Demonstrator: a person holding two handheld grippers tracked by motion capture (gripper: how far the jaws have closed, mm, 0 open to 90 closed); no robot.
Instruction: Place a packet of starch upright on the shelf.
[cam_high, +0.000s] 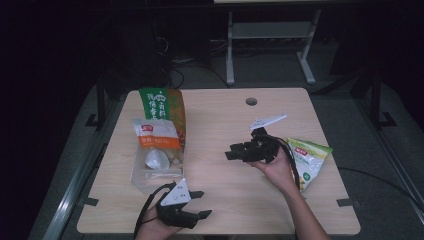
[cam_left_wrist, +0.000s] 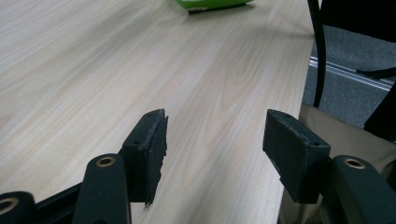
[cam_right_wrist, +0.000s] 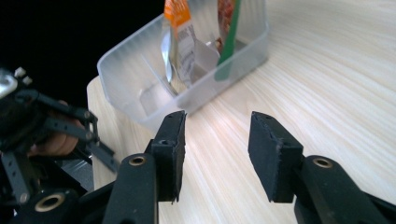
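Your right hand-held gripper (cam_high: 239, 151) hovers over the middle of the pale wooden worktop (cam_high: 220, 200), its jaws spread with nothing between them. It points at the clear plastic bin (cam_right_wrist: 187, 93) ahead of it, where an orange-and-white snack pouch (cam_high: 156, 136) and a green-and-orange snack bag (cam_high: 162, 105) stand. A green-and-white snack bag (cam_high: 309, 159) lies just behind your right hand. Your left hand-held gripper (cam_high: 197, 205) rests spread and empty at the near edge, just below the bin.
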